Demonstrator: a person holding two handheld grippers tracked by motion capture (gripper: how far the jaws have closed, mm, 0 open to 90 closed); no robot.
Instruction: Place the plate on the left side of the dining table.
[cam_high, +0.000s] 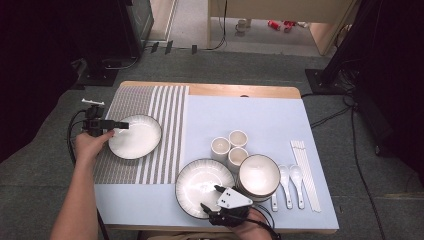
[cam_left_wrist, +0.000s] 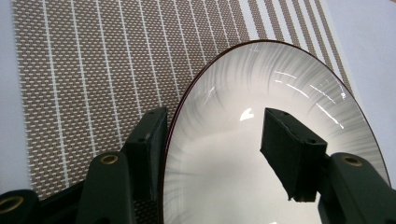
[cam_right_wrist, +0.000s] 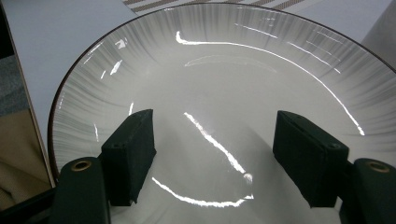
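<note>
Loosely, left gripper (cam_left_wrist: 212, 154) astride plate (cam_left_wrist: 280, 93) rim

Jaws astride plate (cam_left_wrist: 261, 154) rim, prob. loose

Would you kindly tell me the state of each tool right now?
Left tool: open, jaws astride the rim of the white ribbed plate.
Right tool: open above another white plate.

Plates (cam_high: 135, 136) 2, cups (cam_high: 220, 147) 3, spoons (cam_high: 285, 180) 2.
</note>
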